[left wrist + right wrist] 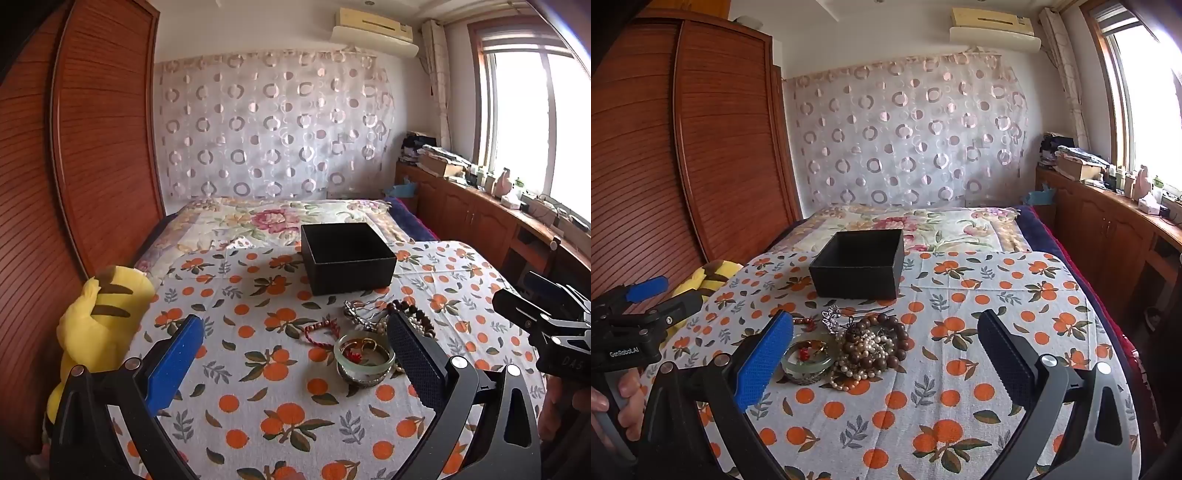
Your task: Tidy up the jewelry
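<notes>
A black open box (pixel 347 258) (pixel 858 264) stands on the orange-print cloth. In front of it lies a pile of jewelry: a pale green bangle (pixel 364 356) (pixel 807 360) on a silver one, a red cord bracelet (pixel 319 334), a silver hair comb (pixel 356 312) (pixel 831 319), brown wooden beads (pixel 882 339) and pearls (pixel 864 354). My left gripper (pixel 295 362) is open and empty, just short of the bangle. My right gripper (pixel 886 358) is open and empty, with the beads between its fingers' line of sight.
A yellow striped plush toy (pixel 99 321) lies at the table's left edge. A bed with a floral cover (pixel 273 218) is behind the table. A wooden wardrobe (pixel 74 147) stands left, a cluttered wooden counter (pixel 480 199) right under the window.
</notes>
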`<state>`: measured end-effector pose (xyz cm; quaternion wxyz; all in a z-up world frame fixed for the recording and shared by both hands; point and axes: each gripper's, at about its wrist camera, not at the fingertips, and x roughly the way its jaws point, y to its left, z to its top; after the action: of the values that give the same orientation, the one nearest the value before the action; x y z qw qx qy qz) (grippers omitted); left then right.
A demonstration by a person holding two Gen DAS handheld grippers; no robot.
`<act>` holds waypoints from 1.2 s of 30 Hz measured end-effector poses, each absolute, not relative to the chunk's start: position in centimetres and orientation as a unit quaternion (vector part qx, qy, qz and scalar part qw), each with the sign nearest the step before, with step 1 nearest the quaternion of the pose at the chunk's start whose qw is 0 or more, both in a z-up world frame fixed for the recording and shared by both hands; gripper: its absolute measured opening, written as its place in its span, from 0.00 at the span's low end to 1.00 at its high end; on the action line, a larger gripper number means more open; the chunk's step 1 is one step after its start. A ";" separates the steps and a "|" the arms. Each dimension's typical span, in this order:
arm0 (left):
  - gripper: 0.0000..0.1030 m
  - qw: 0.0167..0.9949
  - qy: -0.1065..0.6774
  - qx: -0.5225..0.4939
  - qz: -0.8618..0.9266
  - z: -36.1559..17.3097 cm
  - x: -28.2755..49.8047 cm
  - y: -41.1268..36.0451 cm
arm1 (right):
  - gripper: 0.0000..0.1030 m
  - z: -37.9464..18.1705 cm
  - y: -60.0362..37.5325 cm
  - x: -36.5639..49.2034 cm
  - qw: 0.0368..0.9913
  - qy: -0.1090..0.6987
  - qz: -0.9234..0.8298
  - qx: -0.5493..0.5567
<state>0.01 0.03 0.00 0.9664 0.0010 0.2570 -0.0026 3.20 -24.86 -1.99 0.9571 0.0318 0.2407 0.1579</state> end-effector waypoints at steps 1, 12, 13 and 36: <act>0.94 0.967 0.257 0.002 -0.001 0.0 0.0 0.0 | 0.98 -2.0 -24.9 3.2 0.957 0.241 0.158 0.032; 0.94 0.967 0.256 0.004 0.000 0.0 0.0 0.0 | 0.98 -1.9 -24.7 3.1 0.958 0.238 0.158 0.033; 0.94 0.967 0.256 0.004 0.000 0.0 0.1 0.0 | 0.98 -1.9 -24.7 3.1 0.958 0.238 0.158 0.033; 0.94 0.967 0.254 0.004 -0.001 0.0 0.0 0.0 | 0.98 -1.4 -24.6 2.8 0.958 0.236 0.160 0.036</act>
<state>0.00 -0.01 0.01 0.9672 0.0044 0.2539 -0.0011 2.80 -24.60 -1.44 0.9577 0.0362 0.2360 0.1604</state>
